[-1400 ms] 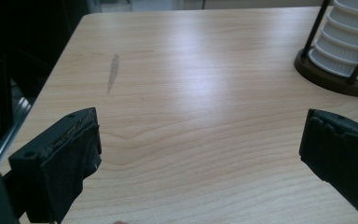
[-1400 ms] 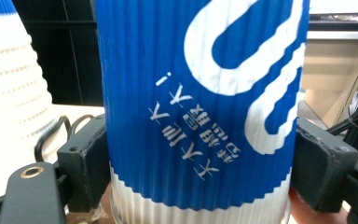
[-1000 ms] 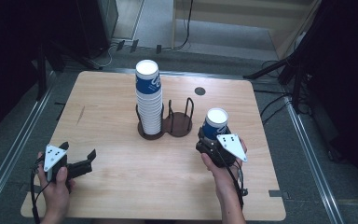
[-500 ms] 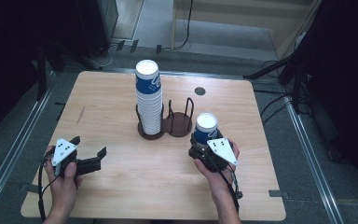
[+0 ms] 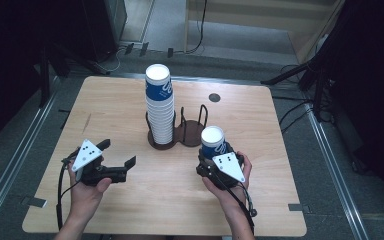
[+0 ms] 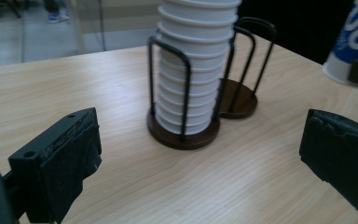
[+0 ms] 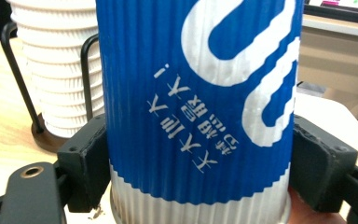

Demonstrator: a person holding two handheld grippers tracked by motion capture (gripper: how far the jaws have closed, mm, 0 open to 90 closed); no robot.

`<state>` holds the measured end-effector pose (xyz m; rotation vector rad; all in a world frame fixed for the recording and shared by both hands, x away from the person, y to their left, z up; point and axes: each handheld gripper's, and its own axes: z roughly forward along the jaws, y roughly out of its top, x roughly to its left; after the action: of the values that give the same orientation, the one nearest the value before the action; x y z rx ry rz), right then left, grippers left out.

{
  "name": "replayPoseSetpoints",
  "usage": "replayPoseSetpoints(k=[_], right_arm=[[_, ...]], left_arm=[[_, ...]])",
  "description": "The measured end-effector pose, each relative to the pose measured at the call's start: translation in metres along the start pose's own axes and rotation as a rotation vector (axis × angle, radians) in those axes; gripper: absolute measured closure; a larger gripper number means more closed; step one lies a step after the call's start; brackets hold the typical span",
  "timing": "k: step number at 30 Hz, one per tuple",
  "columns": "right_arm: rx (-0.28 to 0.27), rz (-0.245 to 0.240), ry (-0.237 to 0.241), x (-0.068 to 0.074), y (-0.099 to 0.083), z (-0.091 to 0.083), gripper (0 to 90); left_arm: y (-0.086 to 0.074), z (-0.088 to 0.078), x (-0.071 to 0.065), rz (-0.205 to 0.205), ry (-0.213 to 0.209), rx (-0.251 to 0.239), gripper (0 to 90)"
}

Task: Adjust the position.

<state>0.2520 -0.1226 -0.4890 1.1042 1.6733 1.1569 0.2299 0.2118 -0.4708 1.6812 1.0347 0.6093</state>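
Right gripper [image 5: 215, 161] is clamped on one blue paper cup [image 5: 213, 142], pads pressing both ribbed sides in the right gripper view. The cup is held upside down: printed text reads inverted, white base faces up, mouth down. Its long axis is vertical, roughly upright, near right of centre on the table [image 5: 280, 150], just in front of the empty wire holder [image 5: 192, 127].

Left gripper [image 5: 116, 159] has its jaws wide apart, nothing between them, near left, aimed toward the cup stack [image 5: 160, 107] standing in the left holder [image 5: 161, 140].

Progress, judging by layout: one cup is off the stack and in hand, not yet in the empty holder. Left to do, likely: set it into that holder, then move the rest of the stack, which looks mostly untouched.
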Motion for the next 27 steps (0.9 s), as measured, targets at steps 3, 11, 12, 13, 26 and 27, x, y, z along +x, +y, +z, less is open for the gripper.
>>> replayPoseSetpoints(k=[3,11,12,13,26,27], right_arm=[[0.014,-0.028,0.001,0.004,-0.005,0.001,17.9],[0.023,-0.062,0.01,0.012,-0.009,0.002,17.9],[0.024,-0.066,0.012,0.013,-0.01,0.002,17.9],[0.024,-0.066,0.012,0.013,-0.01,0.002,17.9],[0.038,-0.136,0.046,0.032,-0.017,0.003,18.0],[0.035,-0.147,0.049,0.034,-0.017,0.003,17.9]], left_arm=[[0.001,0.007,-0.005,0.016,-0.036,0.024,0.0],[0.001,0.02,-0.014,0.033,-0.117,0.064,0.0],[0.001,0.02,-0.014,0.033,-0.117,0.064,0.0],[0.001,0.02,-0.014,0.03,-0.122,0.063,0.0],[0.001,0.023,-0.015,0.023,-0.173,0.086,0.0],[0.001,0.023,-0.016,0.027,-0.18,0.091,0.0]])
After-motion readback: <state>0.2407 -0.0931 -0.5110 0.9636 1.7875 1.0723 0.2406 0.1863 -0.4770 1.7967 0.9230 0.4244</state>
